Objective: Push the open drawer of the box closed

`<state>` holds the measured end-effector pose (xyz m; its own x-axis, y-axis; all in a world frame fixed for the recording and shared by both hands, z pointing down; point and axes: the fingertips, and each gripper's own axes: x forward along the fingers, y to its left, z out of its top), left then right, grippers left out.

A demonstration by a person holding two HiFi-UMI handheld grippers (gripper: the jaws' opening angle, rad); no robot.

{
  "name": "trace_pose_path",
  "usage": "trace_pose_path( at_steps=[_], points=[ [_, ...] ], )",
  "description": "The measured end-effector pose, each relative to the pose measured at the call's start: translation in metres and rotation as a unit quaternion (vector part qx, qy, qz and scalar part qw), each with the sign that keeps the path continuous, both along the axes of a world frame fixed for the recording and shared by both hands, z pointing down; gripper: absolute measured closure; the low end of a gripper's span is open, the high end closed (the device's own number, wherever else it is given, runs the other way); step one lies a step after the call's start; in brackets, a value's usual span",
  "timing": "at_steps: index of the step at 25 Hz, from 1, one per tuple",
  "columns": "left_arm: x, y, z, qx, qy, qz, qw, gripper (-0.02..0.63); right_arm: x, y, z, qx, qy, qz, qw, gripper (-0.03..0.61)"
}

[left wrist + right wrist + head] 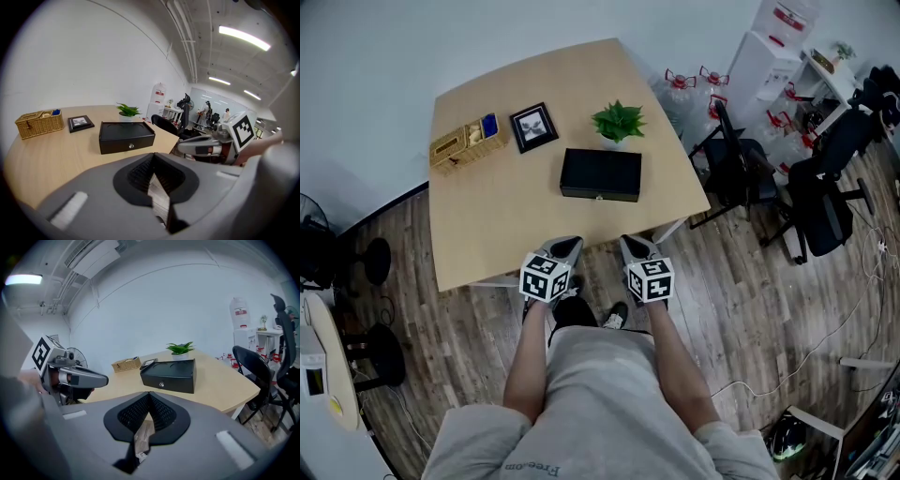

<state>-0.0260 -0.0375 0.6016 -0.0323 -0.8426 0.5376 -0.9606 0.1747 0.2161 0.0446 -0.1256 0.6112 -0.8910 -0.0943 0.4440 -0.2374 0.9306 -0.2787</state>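
Seemingly no drawer protrudes from the flat black metal box (600, 174). Left gripper (570, 246) and right gripper (632, 246) hover near, untouching, jaws pressed together, empty.

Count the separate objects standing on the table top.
4: a wicker basket at the far left corner, a picture frame right of it, a potted plant further right, and the black box nearest the person. None looks hidden.
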Motion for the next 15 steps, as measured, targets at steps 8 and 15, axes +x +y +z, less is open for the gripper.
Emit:
trace_pose_path(
  at_steps=[8,15],
  points=[
    [0.002,-0.0025,-0.0041,0.0,-0.005,0.007,1.0,0.561,0.0002,-0.0023,-0.0045,0.004,-0.004,-0.003,1.0,0.577],
    [0.0015,-0.005,-0.0057,0.001,-0.008,0.009,0.9999,0.561,-0.0003,-0.0036,-0.0023,0.007,0.002,-0.006,1.0,0.577]
  ],
)
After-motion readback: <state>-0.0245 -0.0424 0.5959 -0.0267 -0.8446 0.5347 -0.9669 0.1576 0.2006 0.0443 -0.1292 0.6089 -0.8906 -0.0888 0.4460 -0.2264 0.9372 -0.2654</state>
